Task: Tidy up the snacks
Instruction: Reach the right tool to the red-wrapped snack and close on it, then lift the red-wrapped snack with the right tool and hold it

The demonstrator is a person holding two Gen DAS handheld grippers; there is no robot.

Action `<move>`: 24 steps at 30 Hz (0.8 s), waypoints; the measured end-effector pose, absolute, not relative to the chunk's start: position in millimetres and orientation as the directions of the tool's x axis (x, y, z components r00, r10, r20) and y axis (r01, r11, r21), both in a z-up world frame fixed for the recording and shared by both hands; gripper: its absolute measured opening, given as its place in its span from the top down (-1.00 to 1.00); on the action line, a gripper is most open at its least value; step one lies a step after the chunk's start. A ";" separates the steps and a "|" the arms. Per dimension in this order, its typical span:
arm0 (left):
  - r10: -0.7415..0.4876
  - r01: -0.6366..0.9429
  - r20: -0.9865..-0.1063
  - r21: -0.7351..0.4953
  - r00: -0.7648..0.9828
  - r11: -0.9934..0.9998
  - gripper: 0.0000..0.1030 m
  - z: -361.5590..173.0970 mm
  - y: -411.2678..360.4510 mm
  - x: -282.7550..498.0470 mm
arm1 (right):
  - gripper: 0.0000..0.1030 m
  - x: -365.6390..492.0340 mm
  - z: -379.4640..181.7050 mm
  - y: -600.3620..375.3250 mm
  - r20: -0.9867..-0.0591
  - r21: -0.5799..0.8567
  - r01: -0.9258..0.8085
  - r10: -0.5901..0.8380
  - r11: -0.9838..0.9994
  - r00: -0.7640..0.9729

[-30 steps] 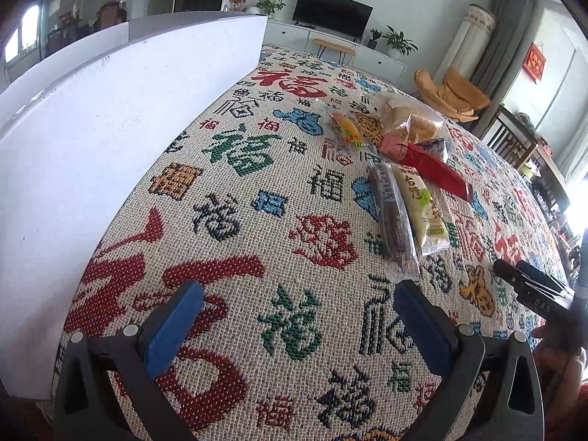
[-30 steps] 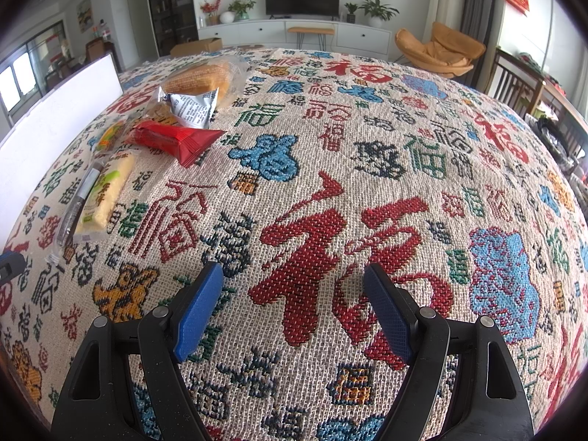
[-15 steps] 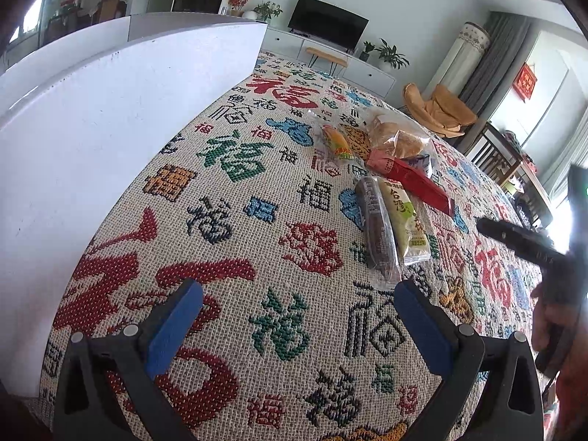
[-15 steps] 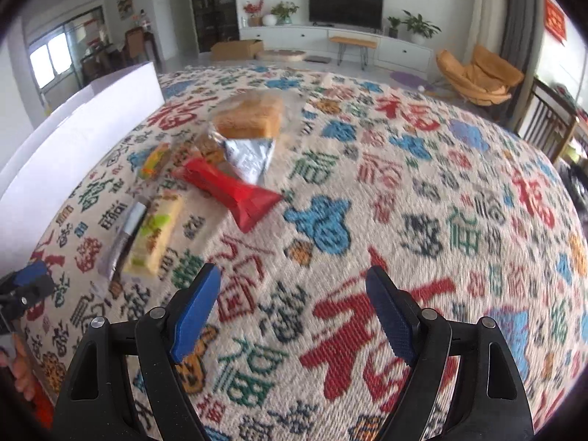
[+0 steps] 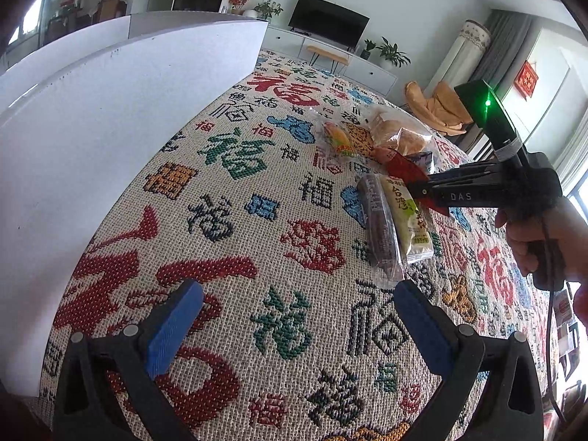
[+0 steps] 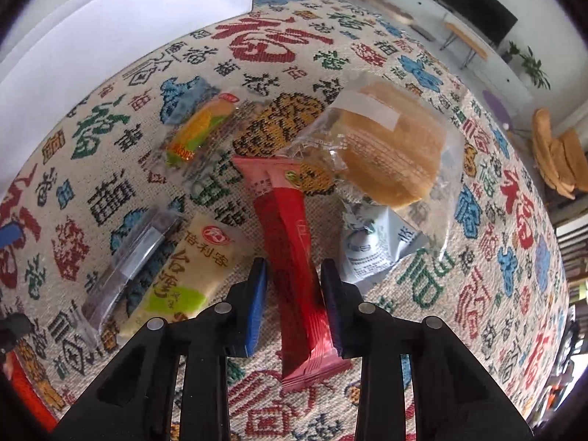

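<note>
**Right tool straddles the red snack packet; left tool hangs open over the cloth**

The right tool [image 6: 293,301] is down among the snacks with its blue pads on either side of the long red packet [image 6: 290,257]. The left pad stands a little off the wrapper and the right pad is at its edge, so the packet lies between the jaws but a firm pinch cannot be confirmed. The packet rests on the patterned tablecloth [image 6: 477,257], pointing away from the camera.

Just left of it lie a pale yellow-and-green bar [image 6: 183,275] and a dark bar in clear wrap [image 6: 125,257], side by side. Further off are a corn-printed sachet [image 6: 200,128] and a bagged sponge cake [image 6: 389,147], with a small grey-blue pouch [image 6: 371,246] tucked under the cake bag, just right of the red packet.

The left tool [image 5: 294,327] hovers with its jaws spread wide and nothing between them, near the dark bar's closest end. In its view the right tool [image 5: 422,189] reaches in from the right, gripped by the person's hand [image 5: 536,235]. A white box [image 5: 110,128] stands along the tabletop's left side.
</note>
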State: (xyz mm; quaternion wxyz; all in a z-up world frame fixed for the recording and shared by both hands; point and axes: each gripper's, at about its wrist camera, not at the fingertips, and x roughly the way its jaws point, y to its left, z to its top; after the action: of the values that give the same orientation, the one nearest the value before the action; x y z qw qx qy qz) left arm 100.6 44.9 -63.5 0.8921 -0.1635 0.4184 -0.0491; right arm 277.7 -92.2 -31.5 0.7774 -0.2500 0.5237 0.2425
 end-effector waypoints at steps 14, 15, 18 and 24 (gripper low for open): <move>-0.237 -0.048 -0.727 -0.348 0.645 0.936 -0.99 -64.3 46.7 101.7 | 0.67 195.8 26.3 -162.1 -0.858 0.069 -0.464 0.290 0.883 0.424; -0.237 -0.047 -0.728 -0.347 0.644 0.937 -0.99 -64.6 46.3 102.2 | 0.67 191.1 26.9 -176.0 -0.855 0.080 -0.423 0.281 0.903 0.437; -0.239 -0.047 -0.730 -0.348 0.641 0.936 -0.99 -65.3 45.8 104.0 | 0.67 178.0 22.3 -214.5 -0.844 0.078 -0.302 0.225 0.950 0.487; -0.238 -0.047 -0.729 -0.347 0.642 0.937 -0.99 -65.3 45.9 104.2 | 0.55 169.0 -14.8 -262.5 -0.858 0.004 -0.150 0.081 0.989 0.507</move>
State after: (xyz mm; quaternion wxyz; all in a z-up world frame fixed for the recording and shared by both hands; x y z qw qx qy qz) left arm 104.2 45.9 -65.3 0.8900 -0.1696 0.4199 -0.0536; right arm 169.0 -262.5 -14.8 0.8672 -0.0352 0.4922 0.0664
